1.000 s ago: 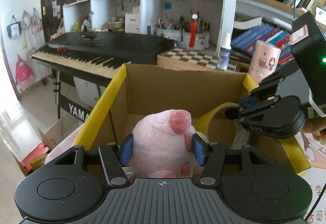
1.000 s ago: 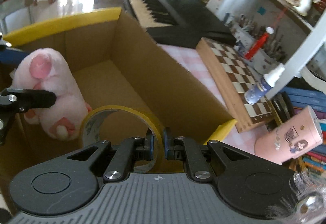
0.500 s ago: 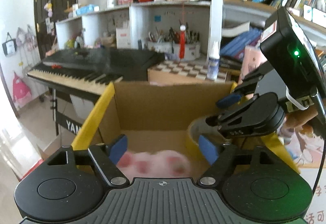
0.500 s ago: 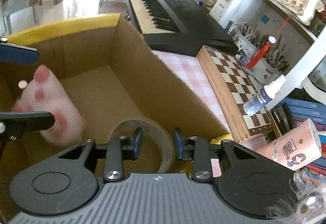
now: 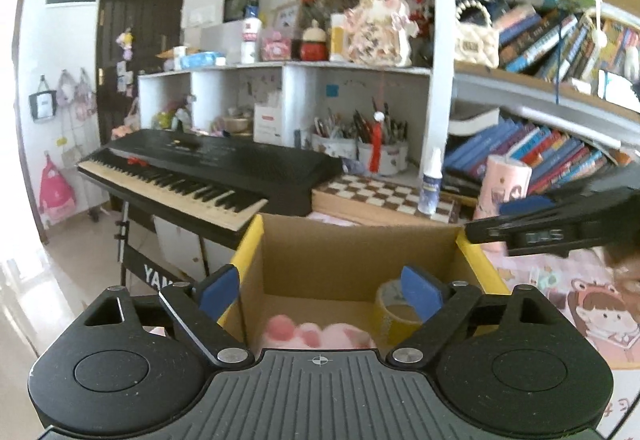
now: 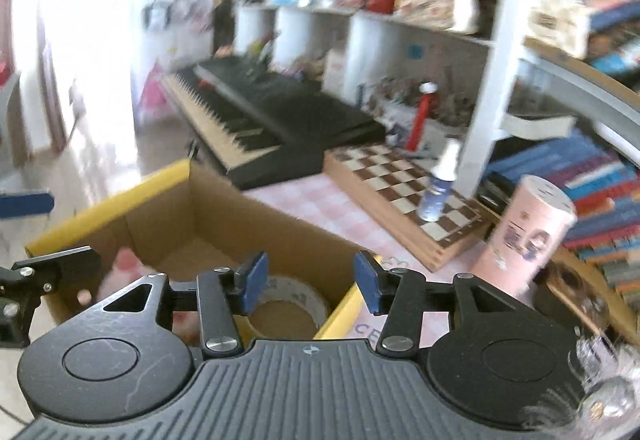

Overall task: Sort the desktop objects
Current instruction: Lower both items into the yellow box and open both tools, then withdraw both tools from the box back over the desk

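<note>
Two items sit in the open brown cardboard box with yellow-taped rim [image 5: 400, 240]: soft pink plush toy [image 5: 316, 334] on the near floor of the box, yellow roll of packing tape [image 5: 394, 314] just right of it, lying flat per the right wrist view [image 6: 280, 304]. Left claw [image 5: 320, 290] above the box, blue pads spread wide and opening, nothing between them; plush lies below, not touched. Right claw [image 6: 310, 280] over the near right rim, pads apart and opening, empty; tape roll sits below it inside the box.

Handling, judged: plush is light, squashy, not fragile, not slippery; pinch across the body, pads sink in. Tape roll is light, stiff ring, smooth outer face; best pinched across the wall, one pad inside the core, one outside.

Still out on the pink checked bench [image 6: 320, 208]: pink cylindrical canister with printed label [image 6: 528, 236], far right, standing tilted in view; rigid, smooth, likely light, take across the middle. Small blue-white spray bottle [image 6: 438, 192] upright on the wooden chessboard [image 6: 400, 180]; narrow, tippy, grip low on the body.
</note>
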The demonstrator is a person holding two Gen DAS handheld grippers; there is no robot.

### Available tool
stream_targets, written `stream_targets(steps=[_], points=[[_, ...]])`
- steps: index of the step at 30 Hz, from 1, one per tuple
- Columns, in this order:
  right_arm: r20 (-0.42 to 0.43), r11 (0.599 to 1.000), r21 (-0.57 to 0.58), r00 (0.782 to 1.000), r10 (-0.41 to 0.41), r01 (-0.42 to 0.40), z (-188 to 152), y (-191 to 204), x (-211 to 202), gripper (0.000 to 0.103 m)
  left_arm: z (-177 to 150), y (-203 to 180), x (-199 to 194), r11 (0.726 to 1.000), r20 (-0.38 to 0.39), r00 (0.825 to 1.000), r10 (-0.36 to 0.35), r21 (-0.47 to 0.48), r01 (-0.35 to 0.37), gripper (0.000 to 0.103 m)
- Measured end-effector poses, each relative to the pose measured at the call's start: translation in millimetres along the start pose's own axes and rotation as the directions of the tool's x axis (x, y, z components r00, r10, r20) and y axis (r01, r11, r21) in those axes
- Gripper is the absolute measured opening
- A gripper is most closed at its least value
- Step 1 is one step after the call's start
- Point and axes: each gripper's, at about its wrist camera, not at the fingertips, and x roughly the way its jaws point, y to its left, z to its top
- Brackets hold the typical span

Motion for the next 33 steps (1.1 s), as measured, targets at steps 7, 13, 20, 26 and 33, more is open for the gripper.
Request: stream_targets(steps=[7,13,20,26,33], points=[[0.080,0.973,0.200,0.988,-0.129,0.110,-19,-4,-51,0.053,-1,13,-23,0.999,0.029,0.999,0.017,-0.051,-0.015,0.096],[0.076,0.932,0.315,0.974,-0.214,0.180,-45,5,-81,0.057,-10,20,-39,0.997,0.051,0.998,0.030,-0.069,-0.027,0.098],[0.042,0.905,0.348,0.961,-0.274,0.243,-77,32,-104,0.060,-30,27,-60,0.997,0.021,1.000,0.018,-0.069,-0.016,0.098],[-0.003,0.895,0.361,0.960,-0.280,0.262,-108,61,-122,0.061,-47,28,-79,0.999,-0.012,1.000,0.006,-0.049,-0.006,0.098],[-0.050,0.901,0.349,0.965,-0.257,0.258,-137,95,-138,0.065,-68,28,-102,1.000,-0.039,0.999,0.013,-0.022,-0.013,0.098]])
